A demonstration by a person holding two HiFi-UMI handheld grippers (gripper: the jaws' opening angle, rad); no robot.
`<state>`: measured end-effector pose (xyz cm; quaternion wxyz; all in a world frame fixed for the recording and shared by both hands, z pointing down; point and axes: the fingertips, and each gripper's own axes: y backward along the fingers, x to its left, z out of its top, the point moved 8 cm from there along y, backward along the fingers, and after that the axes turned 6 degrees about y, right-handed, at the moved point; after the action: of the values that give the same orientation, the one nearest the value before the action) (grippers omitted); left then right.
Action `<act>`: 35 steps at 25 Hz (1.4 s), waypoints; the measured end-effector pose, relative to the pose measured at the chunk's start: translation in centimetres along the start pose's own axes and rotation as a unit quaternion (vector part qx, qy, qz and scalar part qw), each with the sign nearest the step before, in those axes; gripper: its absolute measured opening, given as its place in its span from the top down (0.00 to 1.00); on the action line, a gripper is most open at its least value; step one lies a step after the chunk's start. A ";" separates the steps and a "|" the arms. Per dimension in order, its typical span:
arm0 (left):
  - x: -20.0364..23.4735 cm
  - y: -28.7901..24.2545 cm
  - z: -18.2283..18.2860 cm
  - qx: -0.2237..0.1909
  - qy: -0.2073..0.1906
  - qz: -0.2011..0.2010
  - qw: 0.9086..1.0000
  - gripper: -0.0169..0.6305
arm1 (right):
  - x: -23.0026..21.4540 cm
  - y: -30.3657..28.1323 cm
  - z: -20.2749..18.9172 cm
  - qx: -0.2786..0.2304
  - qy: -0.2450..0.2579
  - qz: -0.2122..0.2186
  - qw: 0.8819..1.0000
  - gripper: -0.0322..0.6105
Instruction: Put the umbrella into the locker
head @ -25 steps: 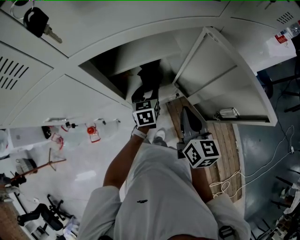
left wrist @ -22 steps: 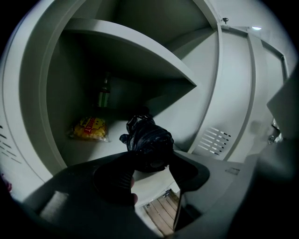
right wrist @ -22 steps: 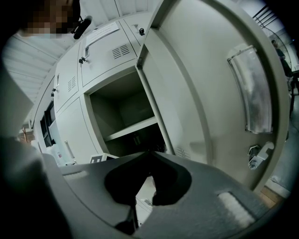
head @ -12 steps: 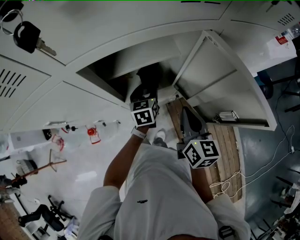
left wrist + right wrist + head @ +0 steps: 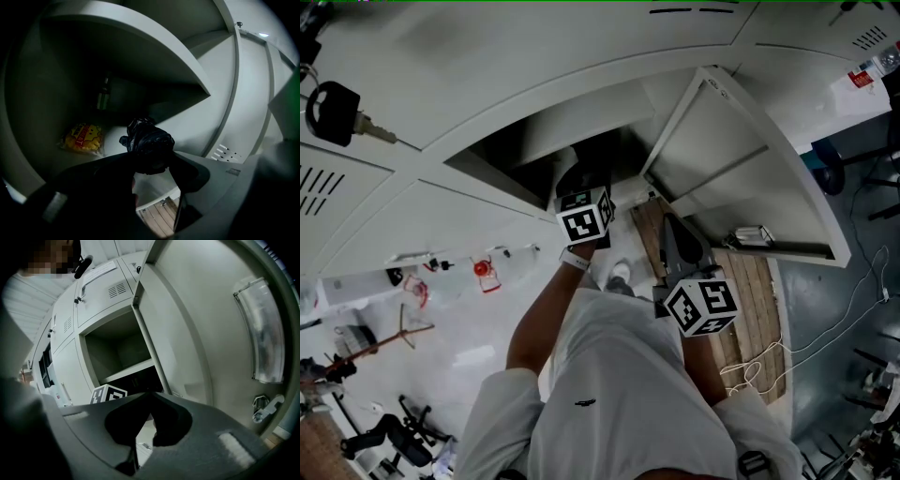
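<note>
The black folded umbrella [image 5: 147, 145] sits between the jaws of my left gripper [image 5: 152, 161], which is shut on it. Its bunched end pokes past the fingertips into the open locker [image 5: 140, 61], under the inner shelf. In the head view the left gripper [image 5: 584, 183] reaches into the dark locker opening [image 5: 525, 150], its marker cube just outside. My right gripper [image 5: 672, 234] hangs lower right of it, beside the open locker door [image 5: 741, 178]. In the right gripper view its jaws [image 5: 150, 397] meet at the tips with nothing between them.
A yellow snack packet [image 5: 83, 138] lies on the locker floor at the back left, with a dark bottle-like thing [image 5: 103, 93] behind it. A black key [image 5: 333, 112] hangs from a neighbouring locker door. Wooden boards [image 5: 750, 291] and a white cable [image 5: 825, 337] lie below.
My left gripper has moved deeper into the locker opening with the umbrella. The right gripper has stayed where it was.
</note>
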<state>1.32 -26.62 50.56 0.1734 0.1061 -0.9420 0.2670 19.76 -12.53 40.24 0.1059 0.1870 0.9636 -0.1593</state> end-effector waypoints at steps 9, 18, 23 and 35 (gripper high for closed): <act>0.4 -1.9 1.8 -0.002 0.005 0.003 1.000 0.59 | -0.2 -0.5 0.5 0.000 0.004 -0.001 1.000 0.96; 0.4 -3.5 2.8 0.000 0.010 0.003 1.000 0.59 | -0.5 -1.4 1.2 -0.001 0.006 -0.001 1.000 0.96; 0.2 -3.8 2.5 0.004 0.006 0.002 1.000 0.59 | -0.7 -1.7 1.5 -0.001 0.005 -0.004 1.000 0.96; 0.7 -3.2 1.8 0.021 -0.002 -0.002 1.000 0.56 | -0.1 -1.2 1.2 -0.007 0.001 -0.005 1.000 0.96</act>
<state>1.17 -30.35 50.89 0.1699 0.1124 -0.9363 0.2860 19.57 -14.01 39.43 0.1051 0.1813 0.9658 -0.1529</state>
